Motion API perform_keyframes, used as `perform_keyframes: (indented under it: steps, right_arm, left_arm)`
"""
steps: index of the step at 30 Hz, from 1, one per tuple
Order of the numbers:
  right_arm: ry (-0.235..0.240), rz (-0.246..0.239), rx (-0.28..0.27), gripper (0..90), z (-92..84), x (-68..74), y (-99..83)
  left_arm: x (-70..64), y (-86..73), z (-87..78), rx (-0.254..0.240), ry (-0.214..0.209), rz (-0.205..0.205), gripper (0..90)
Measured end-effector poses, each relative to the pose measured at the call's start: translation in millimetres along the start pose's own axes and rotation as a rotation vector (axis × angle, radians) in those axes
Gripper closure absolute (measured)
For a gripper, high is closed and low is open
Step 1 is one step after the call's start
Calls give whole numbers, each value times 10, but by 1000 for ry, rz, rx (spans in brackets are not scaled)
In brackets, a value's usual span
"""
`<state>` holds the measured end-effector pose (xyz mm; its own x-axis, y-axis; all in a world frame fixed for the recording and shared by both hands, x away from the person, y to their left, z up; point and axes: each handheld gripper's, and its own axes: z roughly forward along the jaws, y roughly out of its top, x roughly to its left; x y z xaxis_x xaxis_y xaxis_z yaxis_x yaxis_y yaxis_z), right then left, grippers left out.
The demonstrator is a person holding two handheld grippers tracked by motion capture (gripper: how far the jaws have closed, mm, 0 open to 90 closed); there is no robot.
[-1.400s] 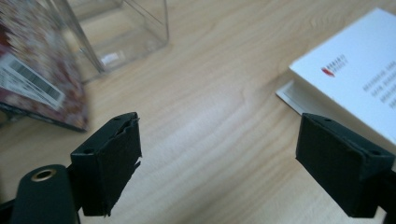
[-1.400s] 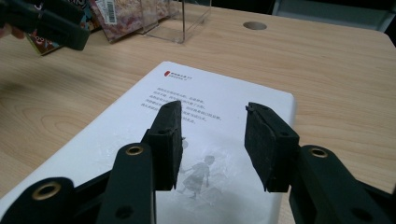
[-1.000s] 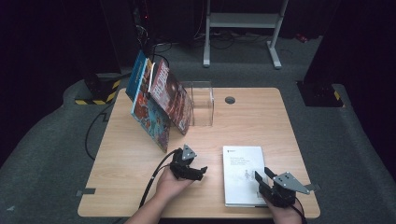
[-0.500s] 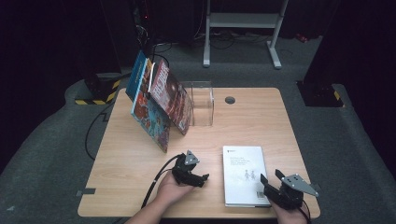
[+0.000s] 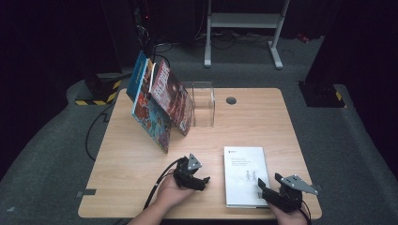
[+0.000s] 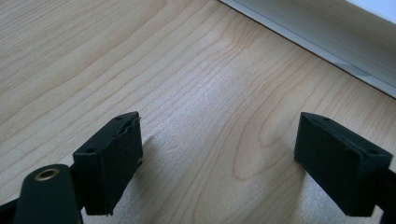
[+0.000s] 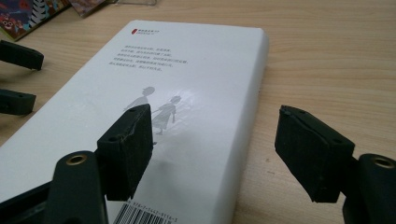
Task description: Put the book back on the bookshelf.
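The right gripper [image 5: 270, 193] hovers low over the near right corner of the flat white paperback book [image 5: 245, 174], its fingers [image 7: 127, 148] released and spread; they have just been opening, and nothing is pinched between them. In the right gripper view one finger hangs above the white cover near the barcode, while the other finger [image 7: 312, 154] stands out over bare wood, so the book's right edge runs between the two. To lift the book well, the person would likely need to sink one finger beside that edge, work it under the cover, and bring the other down on top; clamping near the corner alone risks the pages sagging or the book swinging. A grip nearer the middle of the long edge seems steadier.

The left gripper [image 5: 202, 180] rests on the light wooden tabletop [image 5: 131, 173] just left of the book, fingers [image 6: 111, 161] likewise apart and empty, with only wood grain between them. The book's left edge lies just beyond the fingertips in the left gripper view, near but not touching. It could steady or pin that side while the right fingers pry.

Farther from both pairs of fingers, well apart, the leaning row of colourful picture books [image 5: 158, 104] rests beside the clear plastic box [image 5: 202, 103] at the tabletop's back.
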<state>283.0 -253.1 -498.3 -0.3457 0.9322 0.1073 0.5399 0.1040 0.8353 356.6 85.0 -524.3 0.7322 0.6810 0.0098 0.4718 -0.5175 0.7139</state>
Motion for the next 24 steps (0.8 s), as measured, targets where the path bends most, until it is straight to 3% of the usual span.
perform_keyframes:
  steps: [5,11,15,19,20,24]
  right_arm:
    - [-6,-14,5,274,-8,37,-25]
    - [-4,29,23,268,-5,-4,-66]
    - [28,59,52,253,20,-31,-88]
    - [76,91,66,255,49,-8,-94]
    - [83,86,64,255,61,5,-96]
    - [30,36,54,267,55,113,-79]
  left_arm:
    - [1,-2,1,0,10,-12,148]
    - [7,-8,-3,1,25,-25,139]
    - [-17,-7,-9,-7,30,7,151]
    - [-6,-5,-2,-2,15,-10,151]
    - [-8,-3,-2,-1,15,-8,150]
    - [-14,-1,1,-2,12,-7,151]
